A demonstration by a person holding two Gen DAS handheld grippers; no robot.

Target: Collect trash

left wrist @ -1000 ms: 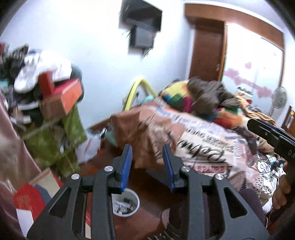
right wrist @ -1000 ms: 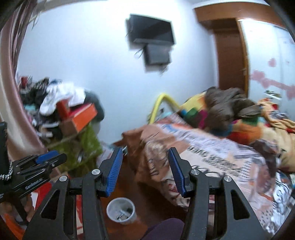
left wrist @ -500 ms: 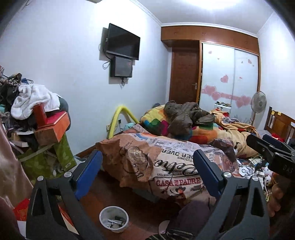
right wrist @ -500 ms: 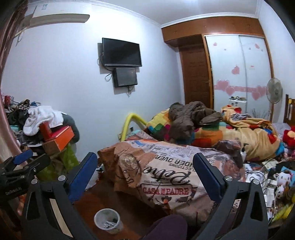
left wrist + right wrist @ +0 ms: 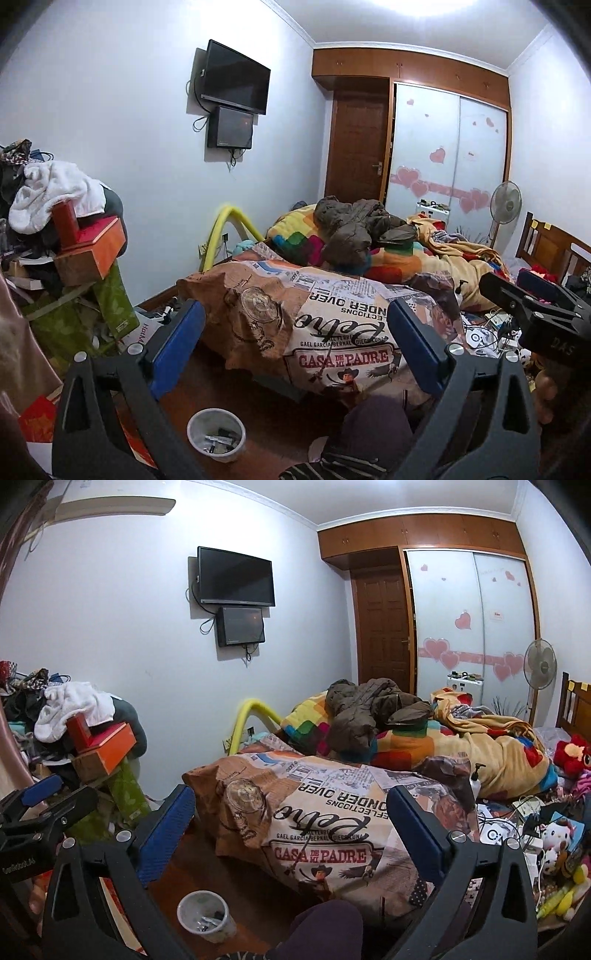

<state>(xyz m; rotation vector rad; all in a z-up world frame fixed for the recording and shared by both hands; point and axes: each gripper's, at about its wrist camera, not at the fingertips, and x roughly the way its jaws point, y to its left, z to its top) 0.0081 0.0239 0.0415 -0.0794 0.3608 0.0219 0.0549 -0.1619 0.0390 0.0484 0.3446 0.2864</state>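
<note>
A small white plastic bin (image 5: 216, 434) with a few scraps inside stands on the wooden floor below me; it also shows in the right wrist view (image 5: 205, 915). My left gripper (image 5: 295, 325) is wide open and empty, held above the floor facing the bed. My right gripper (image 5: 290, 805) is also wide open and empty, beside it. The right gripper's body shows at the right of the left wrist view (image 5: 532, 310); the left gripper's body shows at the left of the right wrist view (image 5: 40, 812).
A cluttered bed (image 5: 343, 325) with a printed blanket, a brown jacket (image 5: 354, 229) and toys fills the middle and right. A pile of clothes and boxes (image 5: 66, 236) stands at left. A knee in dark trousers (image 5: 325, 926) is at the bottom. A door, wardrobe and fan stand at the back.
Both grippers opened from nearly shut to wide open. Both views steadied and tilted up slightly; the blur is gone.
</note>
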